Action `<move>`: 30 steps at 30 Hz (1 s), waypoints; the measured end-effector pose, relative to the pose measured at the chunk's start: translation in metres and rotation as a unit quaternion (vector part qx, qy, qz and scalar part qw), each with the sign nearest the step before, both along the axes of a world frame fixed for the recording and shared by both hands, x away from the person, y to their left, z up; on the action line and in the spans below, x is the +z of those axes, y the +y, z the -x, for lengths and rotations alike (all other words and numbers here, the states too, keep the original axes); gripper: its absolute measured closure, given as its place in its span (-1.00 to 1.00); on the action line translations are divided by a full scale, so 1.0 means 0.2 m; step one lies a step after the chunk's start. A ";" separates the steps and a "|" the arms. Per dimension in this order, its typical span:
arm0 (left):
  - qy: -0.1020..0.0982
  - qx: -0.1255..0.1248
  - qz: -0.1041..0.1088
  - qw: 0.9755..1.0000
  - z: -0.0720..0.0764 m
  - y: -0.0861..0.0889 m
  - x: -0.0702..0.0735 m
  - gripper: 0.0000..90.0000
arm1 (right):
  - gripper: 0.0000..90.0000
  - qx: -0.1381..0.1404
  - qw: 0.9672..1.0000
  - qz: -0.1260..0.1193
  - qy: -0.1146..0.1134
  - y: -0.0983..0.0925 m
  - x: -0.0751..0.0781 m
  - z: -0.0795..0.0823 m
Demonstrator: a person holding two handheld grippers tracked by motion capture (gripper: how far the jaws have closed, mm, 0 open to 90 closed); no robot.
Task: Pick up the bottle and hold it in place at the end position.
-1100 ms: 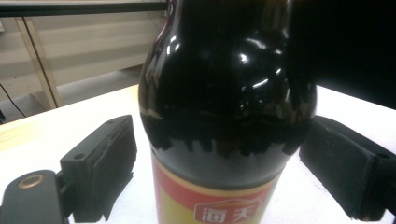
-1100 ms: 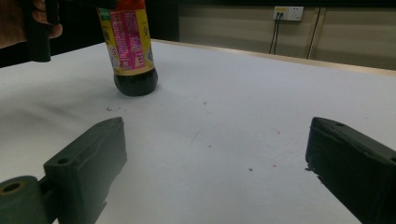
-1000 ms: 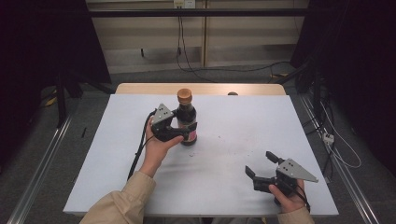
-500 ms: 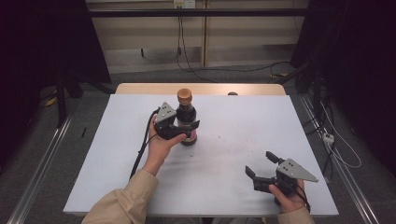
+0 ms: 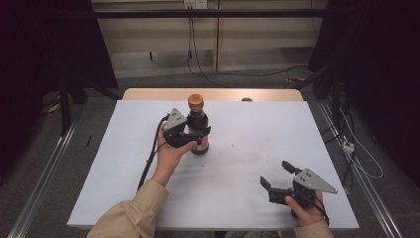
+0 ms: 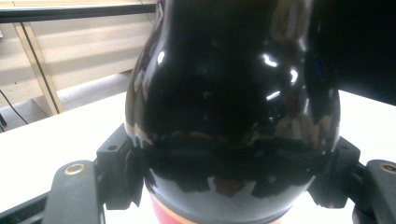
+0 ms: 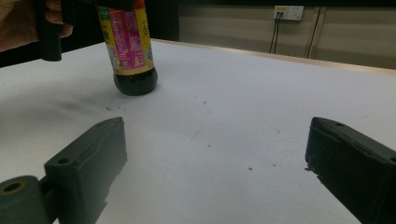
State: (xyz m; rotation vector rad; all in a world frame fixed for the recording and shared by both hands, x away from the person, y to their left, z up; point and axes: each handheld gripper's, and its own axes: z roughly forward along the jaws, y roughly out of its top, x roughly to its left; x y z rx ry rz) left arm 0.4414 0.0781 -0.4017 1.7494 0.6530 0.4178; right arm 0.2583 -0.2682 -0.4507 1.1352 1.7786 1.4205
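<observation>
The dark glass bottle [image 5: 197, 130] stands on the white table [image 5: 247, 124], probably left of centre, the right gripper [image 5: 277, 178] well apart toward the near right corner.

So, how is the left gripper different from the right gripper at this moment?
The left gripper has just been closing its jaws on the dark bottle and now presses its sides; the right gripper stands open with nothing between its jaws. The left is at the middle of the table, the right near the front edge. Both are black and hand-held.
</observation>
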 end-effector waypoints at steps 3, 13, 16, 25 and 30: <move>0.000 0.001 0.001 1.000 0.00 0.00 0.00 -0.41 | -0.89 0.000 1.000 0.001 0.000 0.00 0.00 0.00; -0.005 0.001 0.001 1.000 0.00 0.00 0.00 -0.39 | -0.89 -0.001 1.000 -0.001 -0.001 0.00 0.00 0.00; -0.007 0.003 0.004 1.000 0.00 -0.01 0.00 -0.38 | -0.89 -0.001 1.000 -0.001 -0.002 -0.01 0.00 0.00; -0.008 0.005 0.000 1.000 -0.02 -0.03 0.01 -0.39 | -0.89 0.000 1.000 -0.005 -0.001 -0.01 0.00 0.00; -0.012 0.001 -0.002 1.000 -0.04 -0.06 0.02 -0.39 | -0.89 -0.001 1.000 -0.009 -0.001 -0.02 0.00 0.00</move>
